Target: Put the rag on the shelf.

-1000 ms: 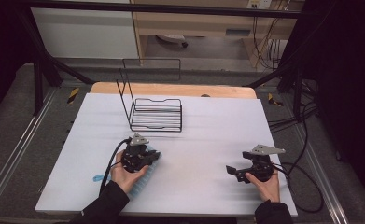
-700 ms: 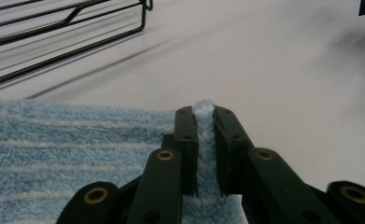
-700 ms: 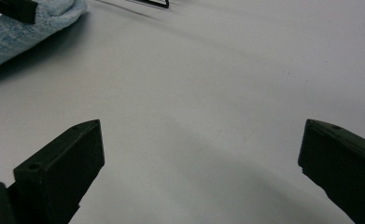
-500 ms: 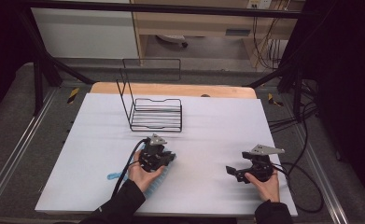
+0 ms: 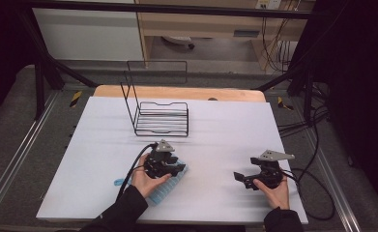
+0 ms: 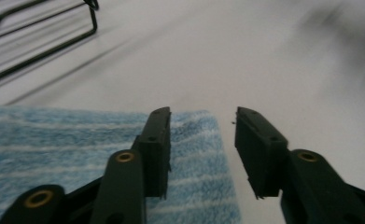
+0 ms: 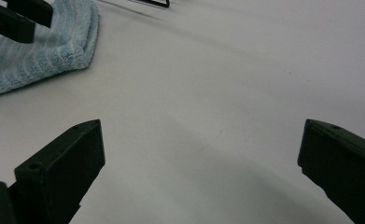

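Observation:
A folded blue striped towel (image 5: 168,189) lies on the white table (image 5: 225,130) near its front edge. My left gripper (image 5: 178,168) hovers over the towel's right end. In the left gripper view its jaws (image 6: 201,116) have just been opening; they stand apart above the towel's corner (image 6: 54,154), and the pads press on nothing. My right gripper (image 5: 241,180) rests at the front right, pointing left toward the towel. Its jaws (image 7: 201,135) are wide open over bare table, with the towel (image 7: 40,51) and the left gripper's jaws (image 7: 17,18) farther off.
A black wire rack (image 5: 160,118) with a tall back frame stands at the middle back of the table, also in the left gripper view (image 6: 45,46). Cables trail off the table's right side (image 5: 317,188). A wooden board edge (image 5: 177,93) runs along the back.
The left gripper has moved right along the towel, and more of the towel now lies folded under it. Its jaws stand wider apart. The right gripper has stayed put.

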### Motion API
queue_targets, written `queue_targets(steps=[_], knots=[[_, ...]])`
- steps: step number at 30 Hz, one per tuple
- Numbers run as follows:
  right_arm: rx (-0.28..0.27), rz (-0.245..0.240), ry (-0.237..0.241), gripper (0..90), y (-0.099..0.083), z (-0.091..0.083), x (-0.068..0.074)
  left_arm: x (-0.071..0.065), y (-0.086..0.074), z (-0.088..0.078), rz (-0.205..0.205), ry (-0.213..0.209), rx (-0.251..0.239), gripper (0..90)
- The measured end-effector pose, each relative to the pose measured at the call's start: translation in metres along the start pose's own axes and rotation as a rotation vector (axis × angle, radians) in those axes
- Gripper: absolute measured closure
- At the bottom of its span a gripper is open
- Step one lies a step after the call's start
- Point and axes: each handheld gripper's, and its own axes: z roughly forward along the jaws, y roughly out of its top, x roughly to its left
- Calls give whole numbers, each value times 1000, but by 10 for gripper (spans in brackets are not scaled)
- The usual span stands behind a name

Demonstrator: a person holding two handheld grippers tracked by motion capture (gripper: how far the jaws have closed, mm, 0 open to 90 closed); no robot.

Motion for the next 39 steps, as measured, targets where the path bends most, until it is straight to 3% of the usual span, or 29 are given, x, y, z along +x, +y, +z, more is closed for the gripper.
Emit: queue_targets(steps=[3,7,15,17,21,24,31,35,39], knots=[[-1,-5,-3,14,1,1,1,10,-1,-19,14,18,-8,448],[0,3,1,16,2,2,5,29,-8,-43,26,61,16,369],[4,10,-4,38,5,6,12,67,-47,-71,-38,121,54,371],[6,11,-3,44,6,7,14,69,-51,-72,-42,122,58,386],[5,2,-7,74,10,12,22,79,-73,-70,-70,117,89,425],[5,2,-5,95,13,16,29,82,-79,-65,-84,102,97,460],[14,-11,-14,128,27,34,56,76,-84,-58,-38,75,124,564],[30,-25,-11,141,35,48,74,76,-88,-58,-39,61,121,602],[39,-23,-5,209,41,62,88,75,-88,-57,-36,53,121,654]])
